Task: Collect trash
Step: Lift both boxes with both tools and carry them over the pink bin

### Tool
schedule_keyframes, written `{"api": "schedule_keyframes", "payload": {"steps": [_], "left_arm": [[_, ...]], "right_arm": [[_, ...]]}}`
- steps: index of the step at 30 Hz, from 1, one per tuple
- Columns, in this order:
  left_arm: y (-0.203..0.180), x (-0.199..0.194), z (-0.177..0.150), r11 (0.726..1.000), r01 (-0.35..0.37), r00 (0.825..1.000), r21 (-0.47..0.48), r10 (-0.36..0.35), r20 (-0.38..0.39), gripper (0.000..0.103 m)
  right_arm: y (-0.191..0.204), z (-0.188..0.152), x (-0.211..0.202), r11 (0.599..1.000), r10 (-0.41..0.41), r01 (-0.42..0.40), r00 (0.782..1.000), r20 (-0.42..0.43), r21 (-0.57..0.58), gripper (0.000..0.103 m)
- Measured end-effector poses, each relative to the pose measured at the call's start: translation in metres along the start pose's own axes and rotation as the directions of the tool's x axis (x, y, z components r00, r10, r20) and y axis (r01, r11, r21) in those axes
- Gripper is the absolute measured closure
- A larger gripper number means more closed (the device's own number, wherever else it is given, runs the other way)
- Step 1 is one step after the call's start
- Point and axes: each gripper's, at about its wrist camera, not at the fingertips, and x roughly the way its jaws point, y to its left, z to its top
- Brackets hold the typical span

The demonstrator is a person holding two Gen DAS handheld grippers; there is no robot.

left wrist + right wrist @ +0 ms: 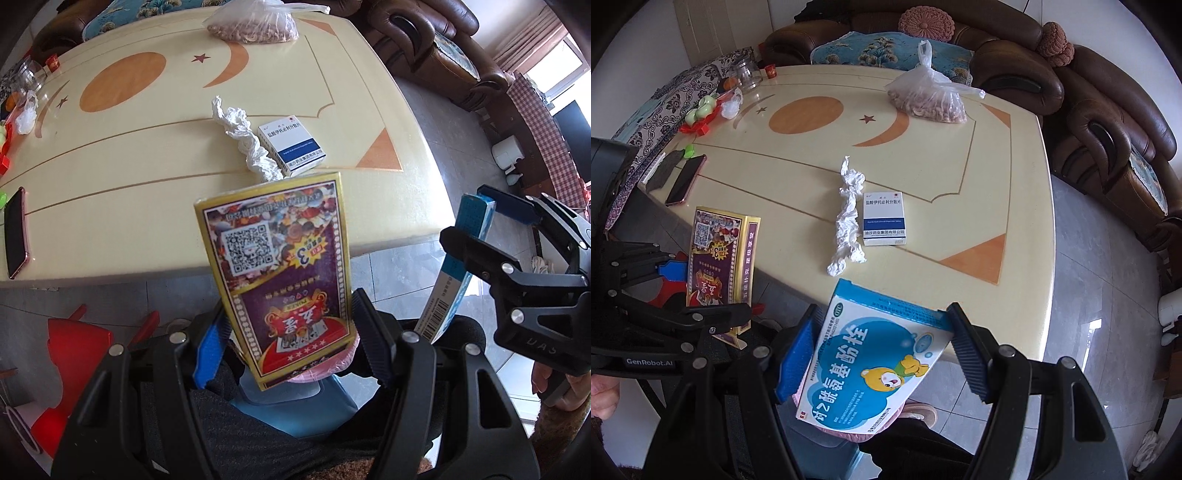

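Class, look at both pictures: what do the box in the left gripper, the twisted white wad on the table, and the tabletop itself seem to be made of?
Playing-card box: likely glossy printed card, judging by its crisp folded edges and slight sheen.
Twisted white wad: probably tissue or thin paper; it is matte with fine crumpled creases.
Tabletop: seemingly polished stone or a lacquered surface, cream with orange inlaid shapes and a soft shine; which one cannot be told.

Cream worktop (1015, 184) w/ orange circle, crescent, stars; gold-edged purple-red card box (280, 277); blue-white bear-print cardboard box (882, 362); white-navy medicine box (884, 218); white crumpled tissue (847, 221).
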Motion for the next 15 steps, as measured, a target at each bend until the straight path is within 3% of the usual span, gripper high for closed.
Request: {"api": "schedule_keyframes", "payload": {"steps": [10, 15], "left_arm": [[0.003, 0.027, -0.03, 1.0, 0.004, 0.999, 0.03, -0.002, -0.054, 0.04], [-0.003, 0.035, -0.038, 0.998, -0.005, 0.999, 0.059, 0.007, -0.044, 0.04]], "right_arm": [[0.016, -0.033, 0.008, 0.999, 0.031, -0.031, 0.999, -0.019, -0.007, 0.036], [0.021, -0.045, 0.018, 0.999, 0.045, -0.045, 0.999, -0.027, -0.011, 0.036]]}}
